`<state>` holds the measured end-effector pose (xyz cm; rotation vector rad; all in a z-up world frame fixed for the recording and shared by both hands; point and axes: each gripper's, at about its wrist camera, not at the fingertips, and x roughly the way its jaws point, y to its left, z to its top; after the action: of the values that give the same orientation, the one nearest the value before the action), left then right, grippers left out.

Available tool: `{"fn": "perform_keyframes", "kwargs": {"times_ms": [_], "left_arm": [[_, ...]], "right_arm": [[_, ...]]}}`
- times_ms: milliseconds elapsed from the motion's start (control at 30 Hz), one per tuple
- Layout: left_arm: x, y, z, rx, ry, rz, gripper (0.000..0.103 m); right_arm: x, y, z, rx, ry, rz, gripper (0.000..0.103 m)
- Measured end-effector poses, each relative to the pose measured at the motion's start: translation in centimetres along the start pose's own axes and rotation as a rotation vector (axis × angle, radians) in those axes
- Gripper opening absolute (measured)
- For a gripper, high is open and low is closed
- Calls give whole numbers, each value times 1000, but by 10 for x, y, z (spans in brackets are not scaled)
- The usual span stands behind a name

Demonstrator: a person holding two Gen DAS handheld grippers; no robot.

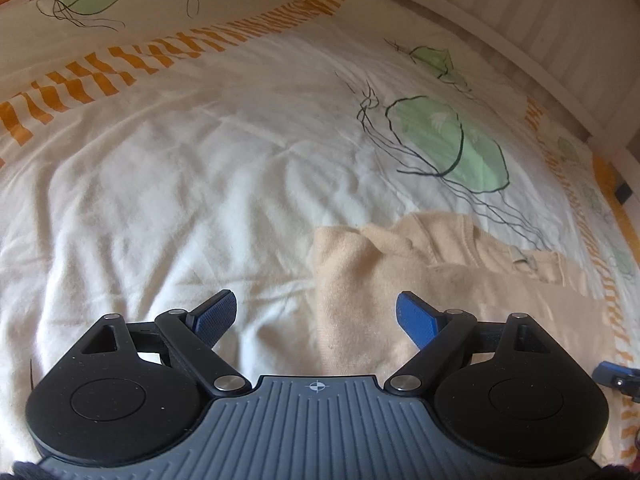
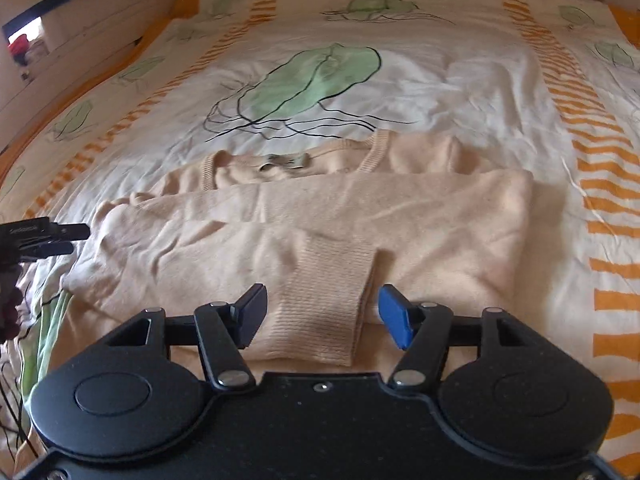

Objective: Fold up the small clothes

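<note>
A cream knit sweater [image 2: 400, 216] lies flat on the bed, sleeves folded across its body, neck and label [image 2: 284, 162] at the far side. A ribbed cuff [image 2: 328, 300] lies between the fingers of my right gripper [image 2: 322, 316], which is open just above it. In the left wrist view the sweater [image 1: 360, 280] lies ahead and to the right. My left gripper [image 1: 316, 316] is open and empty over the sweater's left edge. The left gripper also shows at the left edge of the right wrist view [image 2: 40, 236].
The bed has a white duvet cover [image 1: 180, 160] with green jellyfish prints [image 2: 308, 80] and orange stripes [image 2: 600, 184]. A white wall or bed frame [image 1: 540, 20] runs along the far right in the left view. A tip of the right gripper [image 1: 616, 376] shows at the right edge.
</note>
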<state>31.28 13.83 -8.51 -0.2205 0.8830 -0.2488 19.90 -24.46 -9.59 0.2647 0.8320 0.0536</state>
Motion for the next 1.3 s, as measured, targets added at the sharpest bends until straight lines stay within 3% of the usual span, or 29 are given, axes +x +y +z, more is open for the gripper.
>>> {"fn": "perform_keyframes", "kwargs": {"times_ms": [100, 200, 267, 300, 467, 667, 900, 1167, 1300], "left_arm": [[0, 5, 2, -34, -10, 14, 87], [0, 7, 3, -48, -8, 30, 87], [0, 7, 4, -46, -10, 37, 87], [0, 7, 3, -47, -12, 38, 87], [-3, 8, 4, -48, -34, 54, 87], [-11, 6, 7, -41, -81, 50, 87], [-7, 5, 6, -30, -55, 53, 87], [-5, -4, 4, 12, -42, 49, 87], [-4, -19, 0, 89, -38, 28, 87]], "right_arm": [[9, -8, -2, 48, -3, 4, 62], [12, -12, -3, 62, -3, 16, 51], [10, -11, -3, 70, -7, 26, 21], [9, -10, -2, 67, -10, 33, 16], [-10, 12, 13, -16, -43, 53, 13], [-42, 32, 62, -90, -147, 82, 13], [-69, 15, 97, -108, -246, -32, 13], [-50, -45, 84, -24, -177, -188, 13], [-36, -64, 67, 26, -128, -168, 13]]}}
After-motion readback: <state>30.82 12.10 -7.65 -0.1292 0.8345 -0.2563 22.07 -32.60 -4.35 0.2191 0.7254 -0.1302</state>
